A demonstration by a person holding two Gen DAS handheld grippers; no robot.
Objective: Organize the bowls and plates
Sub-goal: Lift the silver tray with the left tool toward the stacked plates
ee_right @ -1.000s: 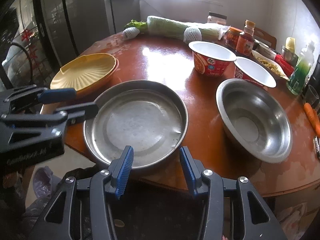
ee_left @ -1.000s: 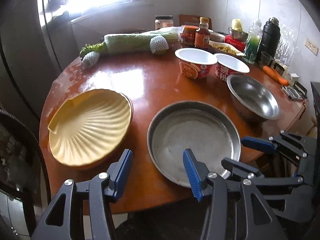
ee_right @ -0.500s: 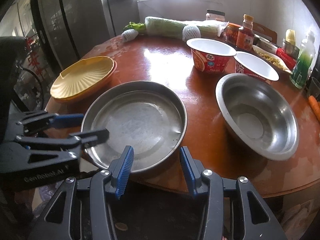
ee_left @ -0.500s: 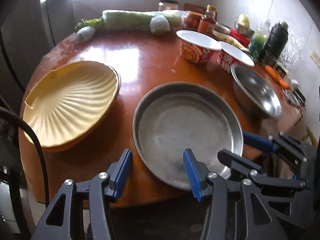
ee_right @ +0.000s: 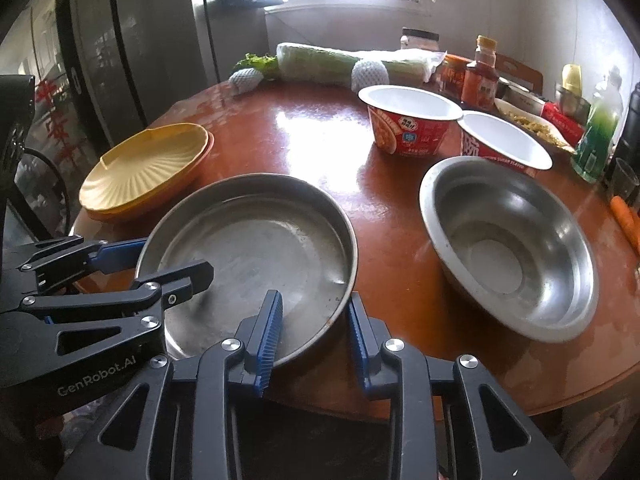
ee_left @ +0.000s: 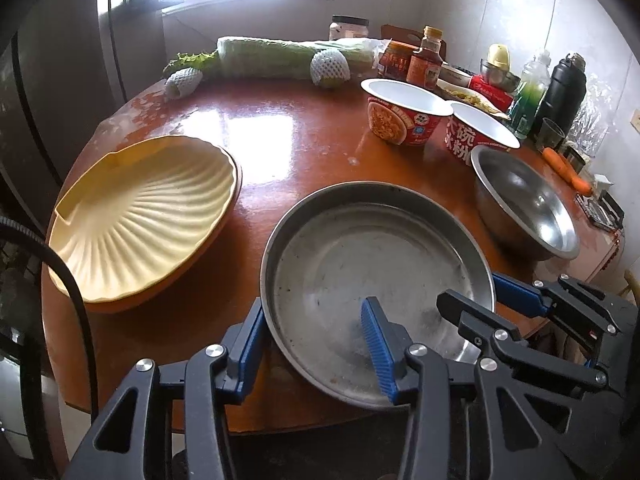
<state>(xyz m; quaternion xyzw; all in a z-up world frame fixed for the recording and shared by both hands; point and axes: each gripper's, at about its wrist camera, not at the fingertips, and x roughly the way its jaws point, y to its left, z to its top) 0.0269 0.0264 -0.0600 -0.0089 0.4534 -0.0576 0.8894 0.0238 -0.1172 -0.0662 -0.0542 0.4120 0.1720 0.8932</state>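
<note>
A round steel pan (ee_left: 372, 264) (ee_right: 256, 240) sits at the near edge of the brown table (ee_left: 304, 148). My left gripper (ee_left: 314, 304) (ee_right: 176, 258) straddles its near-left rim, one finger outside and one inside. The jaws are closing, and the inner pad is still apart from the wall. My right gripper (ee_right: 314, 300) (ee_left: 480, 294) straddles the near-right rim and is closing too, with the wall between its pads and a small gap still showing. A steel bowl (ee_right: 508, 248) (ee_left: 528, 204) stands to the right. A yellow shell plate (ee_left: 140, 220) (ee_right: 148, 168) lies on an orange one at the left.
Two paper noodle bowls (ee_left: 404, 116) (ee_left: 480, 132) stand behind the steel bowl. Wrapped cabbage (ee_left: 272, 56), sauce bottles (ee_left: 426, 60), a black flask (ee_left: 564, 88) and a carrot (ee_left: 566, 168) line the far and right sides. A dark fridge (ee_right: 120, 60) stands at the left.
Both grippers have moved forward over the pan's near rim, which now runs between their fingers. The right jaws have narrowed a lot, the left a little. The pan has stayed put.
</note>
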